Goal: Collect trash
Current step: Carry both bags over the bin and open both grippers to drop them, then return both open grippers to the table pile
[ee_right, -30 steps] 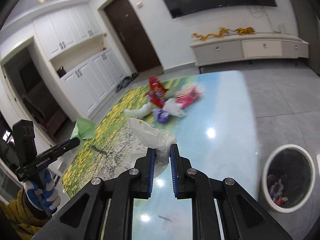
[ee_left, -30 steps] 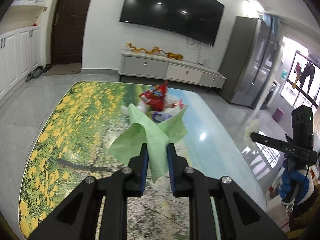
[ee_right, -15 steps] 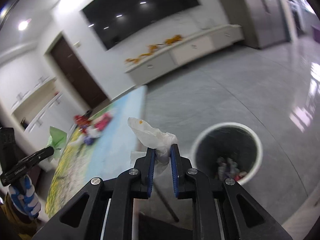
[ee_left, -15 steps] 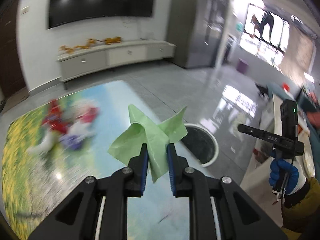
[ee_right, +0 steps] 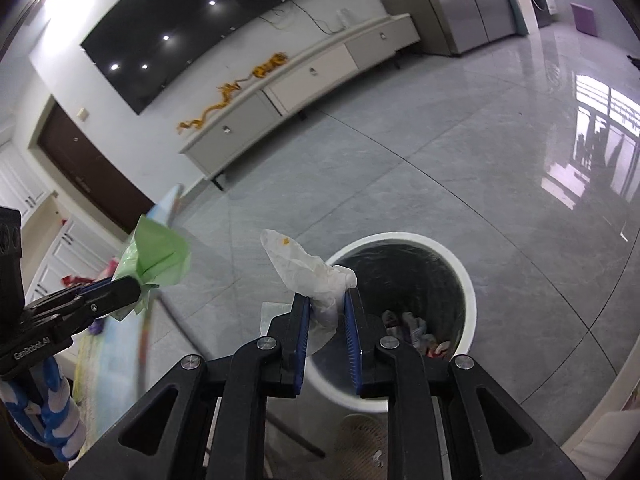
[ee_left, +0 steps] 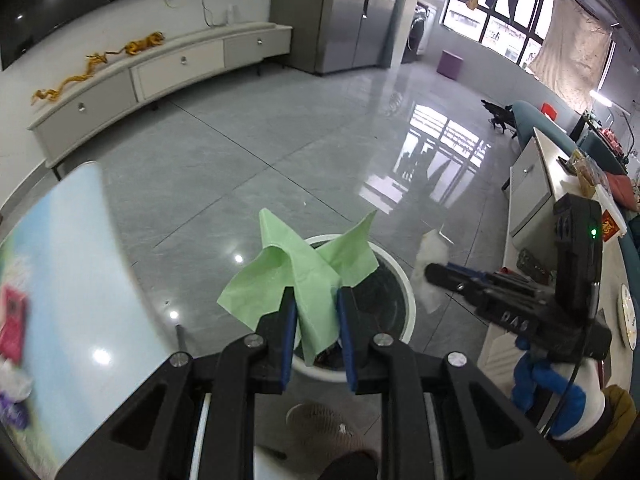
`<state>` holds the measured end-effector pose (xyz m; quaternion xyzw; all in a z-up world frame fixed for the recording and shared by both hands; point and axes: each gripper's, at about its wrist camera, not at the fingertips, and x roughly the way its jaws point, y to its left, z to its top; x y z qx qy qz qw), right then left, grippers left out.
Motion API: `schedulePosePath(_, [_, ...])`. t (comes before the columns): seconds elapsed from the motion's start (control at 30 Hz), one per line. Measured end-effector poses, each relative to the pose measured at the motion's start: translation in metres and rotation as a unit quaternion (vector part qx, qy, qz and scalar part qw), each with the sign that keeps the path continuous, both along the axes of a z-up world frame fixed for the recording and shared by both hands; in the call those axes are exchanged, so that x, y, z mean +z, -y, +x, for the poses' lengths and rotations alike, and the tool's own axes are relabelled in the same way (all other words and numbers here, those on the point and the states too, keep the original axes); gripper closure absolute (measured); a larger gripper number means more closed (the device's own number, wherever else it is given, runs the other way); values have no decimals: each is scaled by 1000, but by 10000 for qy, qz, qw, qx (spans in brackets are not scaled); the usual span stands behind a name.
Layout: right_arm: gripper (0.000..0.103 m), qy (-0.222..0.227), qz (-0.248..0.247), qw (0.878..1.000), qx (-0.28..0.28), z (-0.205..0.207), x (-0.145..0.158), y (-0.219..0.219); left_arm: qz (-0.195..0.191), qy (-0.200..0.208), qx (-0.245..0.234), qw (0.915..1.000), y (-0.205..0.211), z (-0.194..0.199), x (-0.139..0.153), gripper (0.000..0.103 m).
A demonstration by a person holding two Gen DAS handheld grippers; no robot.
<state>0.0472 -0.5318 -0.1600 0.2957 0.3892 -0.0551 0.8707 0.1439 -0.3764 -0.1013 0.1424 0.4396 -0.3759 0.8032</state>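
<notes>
My left gripper [ee_left: 316, 296] grips a crumpled green paper [ee_left: 296, 276] between its blue pads, and its jaws are opening. It hangs just over the near rim of the white waste bin [ee_left: 404, 292] on the floor. My right gripper [ee_right: 326, 296] is shut on a white tissue [ee_right: 304, 268], above the left edge of the same bin [ee_right: 468, 292], which holds some trash [ee_right: 412, 328]. Each gripper shows in the other's view: the right gripper [ee_left: 432, 272] with the tissue [ee_left: 430, 250], and the left gripper [ee_right: 134, 286] with the green paper [ee_right: 160, 252].
The printed table [ee_left: 72, 260] lies to the left with a red packet [ee_left: 12, 328] and other blurred litter on it. A long white TV cabinet [ee_left: 160, 68] stands by the far wall. A white counter [ee_left: 560, 184] is at the right. A slipper [ee_left: 324, 420] is below the bin.
Both grippers have swung right, away from the table and downward, and now hang over the bin. Each still has its paper between the pads.
</notes>
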Motion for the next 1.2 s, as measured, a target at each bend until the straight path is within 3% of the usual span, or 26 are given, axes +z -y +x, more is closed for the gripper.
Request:
schedulePosePath(0.1, [82,-168,2,9999,-18,16,-16,8,9,-203,-18,9998,20,15,-17,80])
schedulePosePath(0.13, [77,-235,-4,9997,-34,21,-22,10,-12,-309,-19,9995,24,21,-22,78])
schedulePosePath(0.17, [70,-285,-17,9996,-53,22,-27,11,-44,-410,-14,9991,27,26,-27,67])
schedulePosePath(0.23, [65,-397,-56,9991,-99,27,-35,12,-179,-568,52,9982,32,33,-33,45])
schedulePosePath(0.47, [65,-558,-174,9979,-261,19,-34,10,-420,-638,52,9971,20,28,-26,44])
schedulePosePath(0.83, [61,97,-534,9985,-73,-23,50,-31,-797,520,238,9952,-54,-36,49,44])
schedulePosePath(1.2, [58,973,-1051,9890,380,-69,153,-95,-769,1332,772,9851,-181,-99,106,44])
